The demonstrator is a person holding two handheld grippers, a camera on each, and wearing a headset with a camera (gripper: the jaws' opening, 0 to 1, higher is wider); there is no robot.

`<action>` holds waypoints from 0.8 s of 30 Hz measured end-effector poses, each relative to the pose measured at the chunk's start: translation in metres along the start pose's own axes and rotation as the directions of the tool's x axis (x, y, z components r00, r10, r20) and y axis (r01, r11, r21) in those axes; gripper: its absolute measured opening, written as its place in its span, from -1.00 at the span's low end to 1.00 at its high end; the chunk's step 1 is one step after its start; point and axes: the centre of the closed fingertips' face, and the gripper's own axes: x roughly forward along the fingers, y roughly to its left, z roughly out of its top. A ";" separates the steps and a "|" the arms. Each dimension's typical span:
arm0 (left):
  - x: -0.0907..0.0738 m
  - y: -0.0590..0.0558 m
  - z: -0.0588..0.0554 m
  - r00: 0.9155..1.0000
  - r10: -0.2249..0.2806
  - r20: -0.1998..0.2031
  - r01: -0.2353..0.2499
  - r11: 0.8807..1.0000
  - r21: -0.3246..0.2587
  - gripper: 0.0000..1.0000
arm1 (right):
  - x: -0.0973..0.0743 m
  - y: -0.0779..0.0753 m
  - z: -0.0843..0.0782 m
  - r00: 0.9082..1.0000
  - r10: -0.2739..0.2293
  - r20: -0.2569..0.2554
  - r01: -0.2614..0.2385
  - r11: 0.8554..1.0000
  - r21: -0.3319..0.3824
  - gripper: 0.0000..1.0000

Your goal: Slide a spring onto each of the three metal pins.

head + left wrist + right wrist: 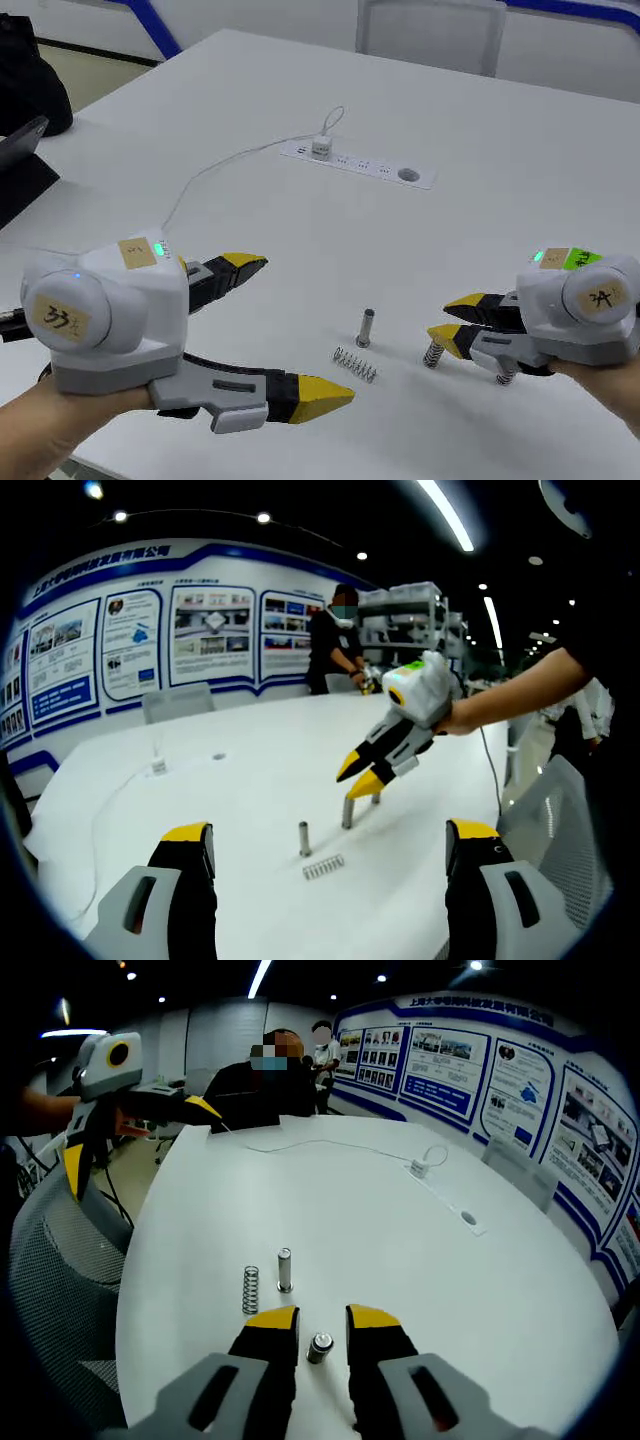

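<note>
A bare metal pin stands upright on the white table, with a loose spring lying flat just in front of it. To its right a pin wearing a spring stands by the tips of my right gripper. Another sprung pin shows under that gripper's body. In the right gripper view the nearer sprung pin sits in the gap of the right gripper, which is open and apart from it. My left gripper is open wide, left of the loose spring and bare pin.
A white power strip with a plug and thin cable lies farther back on the table. A chair stands beyond the far edge, and a dark object is at the left. The near table edge runs just below both grippers.
</note>
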 end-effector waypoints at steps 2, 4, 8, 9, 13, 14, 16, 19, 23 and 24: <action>-0.002 0.000 -0.001 1.000 0.001 -0.004 -0.001 1.000 0.003 0.97 | 0.000 0.008 0.009 0.999 0.011 0.030 -0.011 1.000 -0.001 -0.61; -0.004 0.001 -0.003 1.000 0.005 -0.013 -0.005 1.000 0.004 0.97 | 0.002 0.016 0.014 0.999 0.027 0.042 -0.027 1.000 -0.006 -0.61; -0.008 0.001 -0.005 1.000 0.013 -0.019 -0.013 1.000 0.005 0.97 | 0.015 0.038 0.014 0.997 0.074 0.032 -0.073 0.997 -0.028 -0.61; -0.010 0.001 -0.004 1.000 0.016 -0.017 -0.016 1.000 0.003 0.97 | 0.019 0.044 0.012 0.996 0.088 0.027 -0.088 0.996 -0.029 -0.61; -0.015 0.004 -0.006 0.999 0.026 -0.019 -0.026 1.000 0.000 0.97 | 0.031 0.059 0.003 0.992 0.124 -0.003 -0.124 0.992 -0.030 -0.61; -0.017 0.006 -0.008 0.999 0.031 -0.022 -0.031 1.000 -0.001 0.97 | 0.034 0.063 0.001 0.991 0.136 -0.011 -0.136 0.990 -0.030 -0.61; -0.019 0.009 -0.011 0.999 0.044 -0.027 -0.044 0.999 0.001 0.98 | 0.039 0.067 -0.003 0.990 0.142 -0.023 -0.143 0.989 -0.030 -0.61; -0.022 0.013 -0.015 0.998 0.049 -0.033 -0.049 0.999 -0.007 0.98 | 0.046 0.071 -0.011 0.987 0.152 -0.045 -0.153 0.988 -0.023 -0.61; -0.023 0.015 -0.019 0.998 0.049 -0.043 -0.050 0.999 -0.014 0.97 | 0.057 0.071 -0.022 0.985 0.156 -0.079 -0.157 0.988 -0.012 -0.61; -0.023 0.015 -0.021 0.998 0.048 -0.046 -0.049 0.999 -0.017 0.97 | 0.059 0.071 -0.025 0.984 0.157 -0.087 -0.158 0.987 -0.004 -0.61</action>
